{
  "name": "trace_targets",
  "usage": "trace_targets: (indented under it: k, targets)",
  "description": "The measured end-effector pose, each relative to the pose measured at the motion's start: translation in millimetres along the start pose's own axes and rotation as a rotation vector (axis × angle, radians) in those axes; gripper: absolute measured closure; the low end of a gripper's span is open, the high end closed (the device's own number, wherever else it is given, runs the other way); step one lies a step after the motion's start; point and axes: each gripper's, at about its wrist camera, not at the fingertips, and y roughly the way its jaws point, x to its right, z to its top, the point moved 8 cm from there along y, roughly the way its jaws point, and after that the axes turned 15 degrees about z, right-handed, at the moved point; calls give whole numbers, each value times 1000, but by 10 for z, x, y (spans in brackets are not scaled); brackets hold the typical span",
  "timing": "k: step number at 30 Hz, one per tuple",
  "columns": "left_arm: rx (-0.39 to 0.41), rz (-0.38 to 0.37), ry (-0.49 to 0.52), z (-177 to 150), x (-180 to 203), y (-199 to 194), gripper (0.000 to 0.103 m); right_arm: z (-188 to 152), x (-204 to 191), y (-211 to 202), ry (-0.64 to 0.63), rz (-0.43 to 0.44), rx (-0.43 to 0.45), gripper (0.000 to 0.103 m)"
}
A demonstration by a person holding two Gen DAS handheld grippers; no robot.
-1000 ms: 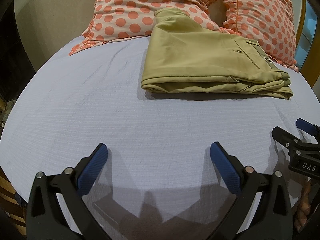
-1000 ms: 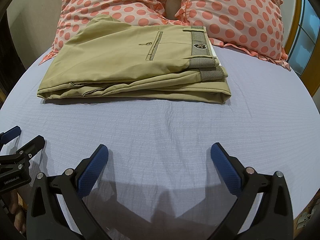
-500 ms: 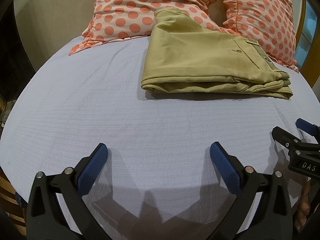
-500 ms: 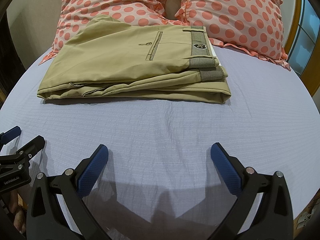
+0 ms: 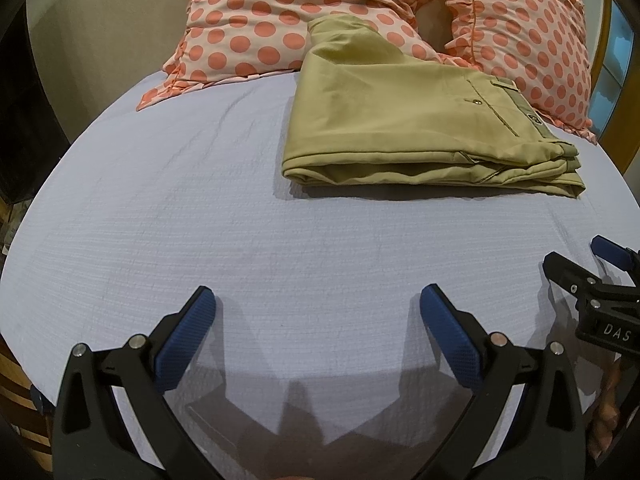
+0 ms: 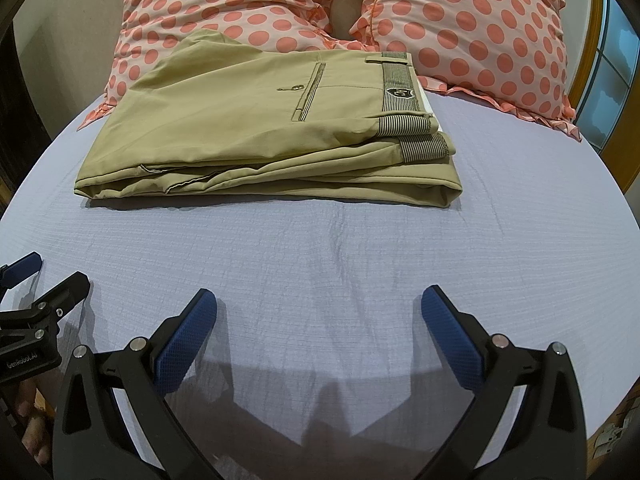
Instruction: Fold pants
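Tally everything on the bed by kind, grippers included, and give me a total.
Khaki pants, folded: 1
Polka-dot pillows: 2 (left pillow, right pillow)
Grippers: 2 (left gripper, right gripper), both open
Total: 5

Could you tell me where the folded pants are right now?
The pants lie folded on the bed sheet, far end against the polka-dot pillows, beyond both open grippers.
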Motion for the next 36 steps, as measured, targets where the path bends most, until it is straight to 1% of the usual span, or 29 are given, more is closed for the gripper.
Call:
trace_targets:
  k: [19,27,36]
  targets:
    - [6,-3,4,-4,10,-9,2,1,1,1,0,0,0,1]
    - [-6,-3,12,-15,17,-5,2,2,0,2,-1,1,0,1]
    - [6,-5,11,4,19,-1,2,3,1,3,-1,1,0,1]
